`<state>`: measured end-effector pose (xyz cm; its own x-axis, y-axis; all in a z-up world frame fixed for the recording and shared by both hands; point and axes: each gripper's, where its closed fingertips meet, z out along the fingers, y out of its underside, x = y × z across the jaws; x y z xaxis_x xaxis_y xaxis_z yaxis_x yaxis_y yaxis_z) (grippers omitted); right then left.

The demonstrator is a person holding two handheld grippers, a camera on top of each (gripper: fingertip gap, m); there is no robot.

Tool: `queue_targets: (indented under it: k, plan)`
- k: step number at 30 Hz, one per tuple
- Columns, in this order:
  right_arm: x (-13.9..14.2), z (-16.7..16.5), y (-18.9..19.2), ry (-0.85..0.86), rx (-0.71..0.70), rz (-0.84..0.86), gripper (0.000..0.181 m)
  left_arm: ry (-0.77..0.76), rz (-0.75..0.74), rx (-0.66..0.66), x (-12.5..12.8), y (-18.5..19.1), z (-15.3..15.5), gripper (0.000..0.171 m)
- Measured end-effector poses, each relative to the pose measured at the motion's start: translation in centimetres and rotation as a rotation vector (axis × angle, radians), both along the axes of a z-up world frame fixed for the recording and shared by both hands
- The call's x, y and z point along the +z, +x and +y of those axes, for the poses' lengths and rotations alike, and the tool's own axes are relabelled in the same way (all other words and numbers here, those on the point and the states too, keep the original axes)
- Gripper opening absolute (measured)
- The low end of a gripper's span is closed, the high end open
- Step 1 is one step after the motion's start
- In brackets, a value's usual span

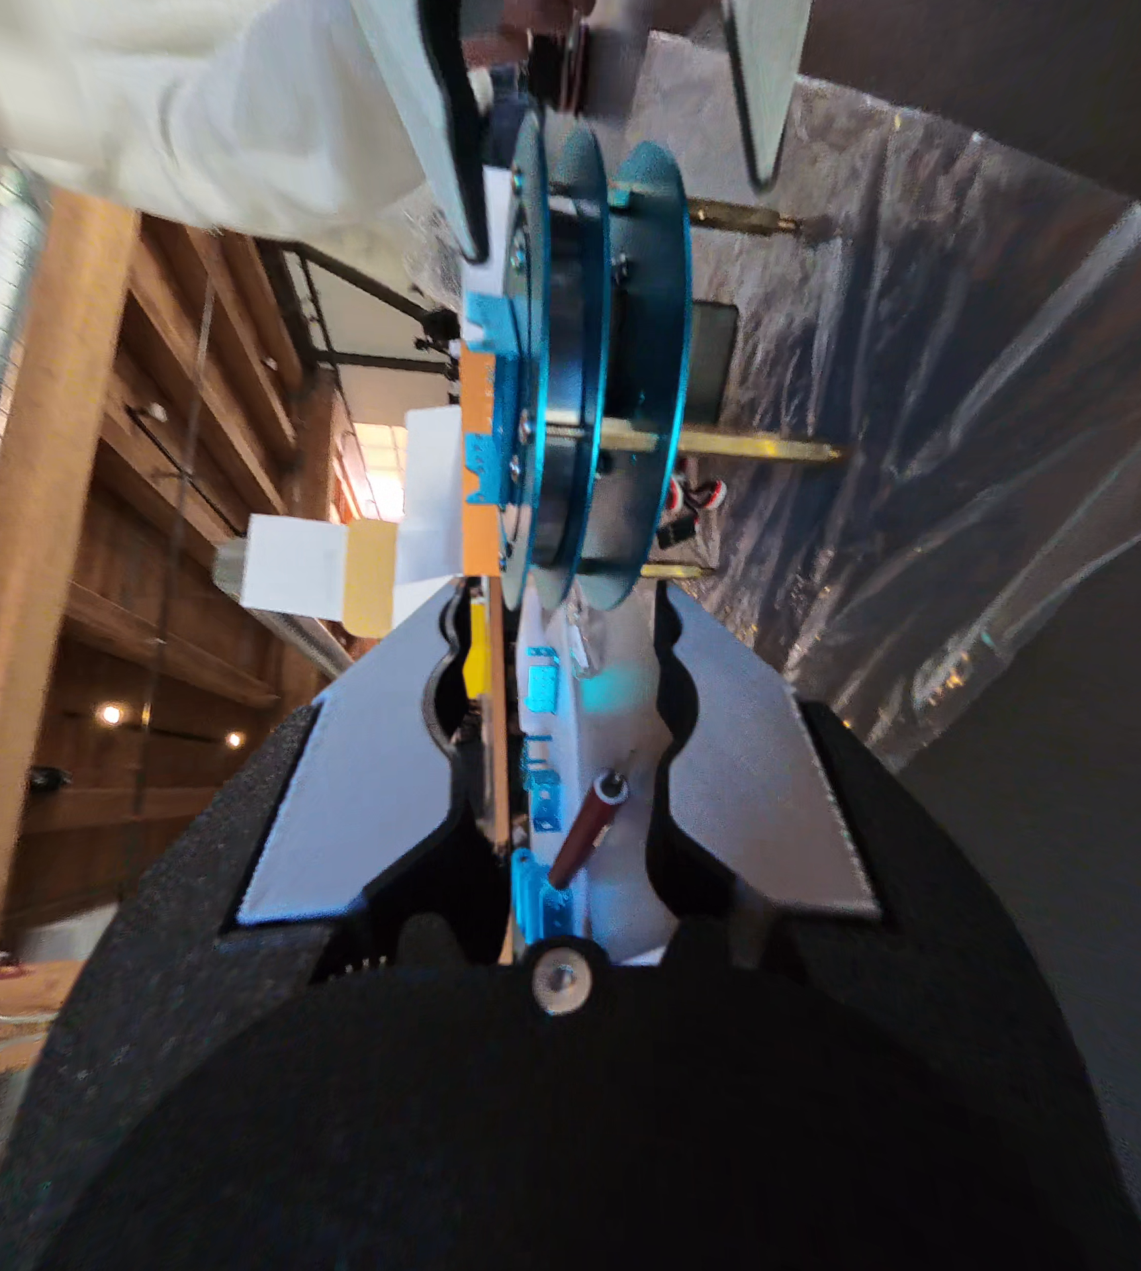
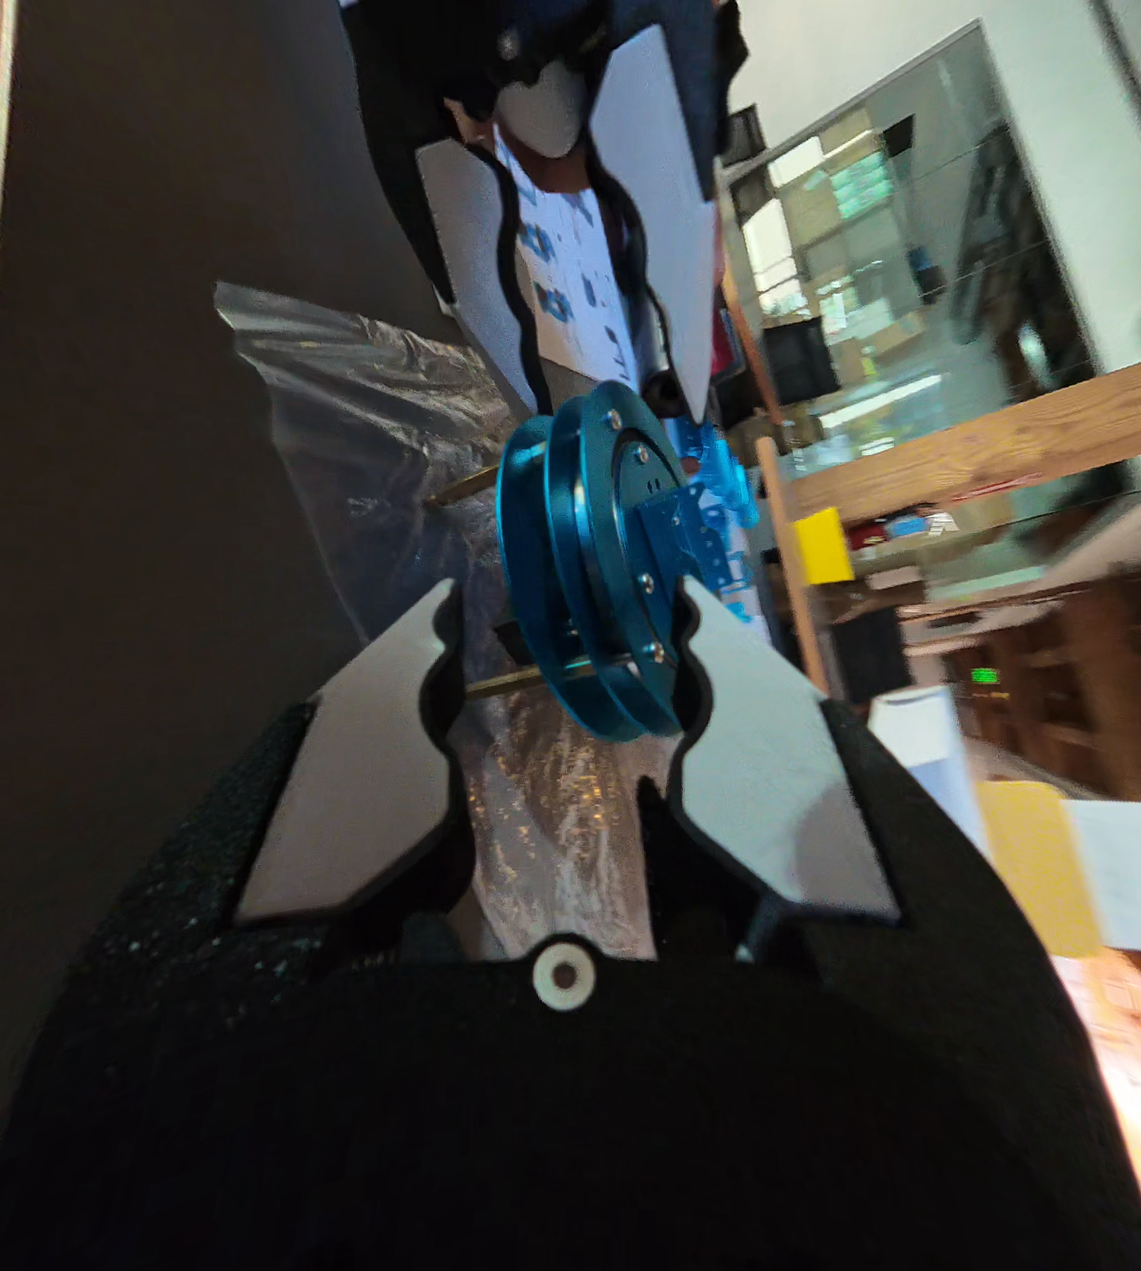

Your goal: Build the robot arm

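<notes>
A blue metal assembly [image 1: 581, 371] of three stacked round discs on brass standoffs [image 1: 753, 450] stands on a clear plastic bag [image 1: 898, 413]. My left gripper [image 1: 559, 598] is open, its jaws on either side of the assembly's near edge. My right gripper [image 1: 623, 220] comes from the opposite side, open, one finger [image 1: 447, 151] close against the assembly's top plate. In the right wrist view the assembly [image 2: 595, 571] sits between the tips of my right gripper [image 2: 568, 584], and the left gripper [image 2: 609, 409] flanks its far edge. Whether any finger touches it is unclear.
A maroon-handled screwdriver [image 1: 585, 825] lies on a white printed sheet [image 1: 554, 694] between my left fingers. The dark table [image 2: 141, 344] carries the bag [image 2: 361, 426]. A white and yellow box [image 1: 320, 571] stands nearby. A white sleeve [image 1: 176, 103] shows at the top. Wooden shelving [image 2: 966, 447] stands behind. Spacing between my two grippers at the tips: around 8 cm.
</notes>
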<state>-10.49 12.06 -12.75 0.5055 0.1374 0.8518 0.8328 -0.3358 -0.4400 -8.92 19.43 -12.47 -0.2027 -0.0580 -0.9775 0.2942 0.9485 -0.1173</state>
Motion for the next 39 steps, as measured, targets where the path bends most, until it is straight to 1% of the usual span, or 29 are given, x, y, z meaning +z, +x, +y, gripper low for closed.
queue_targets:
  k: [2,3,4,5,8,10,12,14,17,19,21,22,25,30,33,35,36,37,39]
  plan:
    - [0.0,0.5,0.6,-0.012,-0.058,-0.114,0.043,0.014,-0.042,-0.038,0.6,0.1,-0.8,0.055]
    - [0.1,0.7,1.0,-0.020,-0.086,-0.144,0.041,0.026,-0.052,-0.051,0.7,0.2,-1.1,0.054]
    - [0.1,0.8,1.3,-0.031,-0.105,-0.162,0.041,0.040,-0.054,-0.054,0.5,0.4,-1.3,0.048]
    - [0.0,0.9,1.6,-0.043,-0.123,-0.190,0.041,0.057,-0.051,-0.055,0.0,0.6,-1.4,0.037]
    - [0.1,1.0,2.2,-0.076,-0.173,-0.269,0.039,0.126,-0.140,-0.044,0.1,1.2,-1.6,0.033]
    - [0.4,1.0,2.5,-0.094,-0.180,-0.271,0.038,0.115,-0.104,-0.013,0.3,1.5,-1.5,0.033]
    - [1.9,1.0,2.7,-0.106,-0.155,-0.237,0.033,0.030,-0.005,0.015,0.8,1.8,-1.4,0.032]
    - [3.8,1.2,2.8,-0.147,-0.128,-0.118,0.030,-0.099,0.141,0.028,1.7,1.9,-1.3,0.032]
    - [6.0,1.1,2.9,-0.304,-0.044,0.208,0.031,-0.289,0.423,0.002,3.1,1.3,-1.9,0.032]
    - [6.7,0.9,3.1,-0.449,0.017,0.399,0.031,-0.430,0.643,-0.016,3.6,0.7,-2.6,0.032]
    - [6.8,0.7,3.2,-0.617,0.075,0.623,0.031,-0.574,0.899,-0.027,3.6,-0.1,-3.3,0.032]
    - [6.7,0.7,3.4,-0.678,0.103,0.712,0.031,-0.630,0.993,-0.028,3.5,-0.3,-3.5,0.032]
    - [5.8,1.3,4.4,-0.773,0.140,0.866,0.031,-0.738,1.140,-0.011,3.0,0.0,-3.3,0.032]
    - [3.6,2.3,5.2,-0.861,0.206,1.067,0.030,-0.901,1.343,0.006,1.1,0.2,-2.7,0.032]
    - [3.4,3.1,5.6,-0.834,0.267,1.169,0.031,-0.971,1.399,-0.001,0.7,0.6,-2.1,0.032]
    - [3.6,3.8,6.0,-0.783,0.304,1.210,0.031,-1.010,1.440,0.002,0.6,0.9,-1.8,0.032]
    - [4.1,4.3,6.5,-0.708,0.324,1.205,0.033,-1.035,1.462,0.007,0.6,1.0,-1.6,0.032]
    - [5.3,4.6,7.1,-0.600,0.349,1.199,0.043,-1.062,1.487,0.012,0.5,1.1,-1.5,0.032]
    - [8.0,3.8,8.3,-0.395,0.397,1.168,0.046,-1.136,1.547,0.035,0.2,1.3,-1.0,0.032]
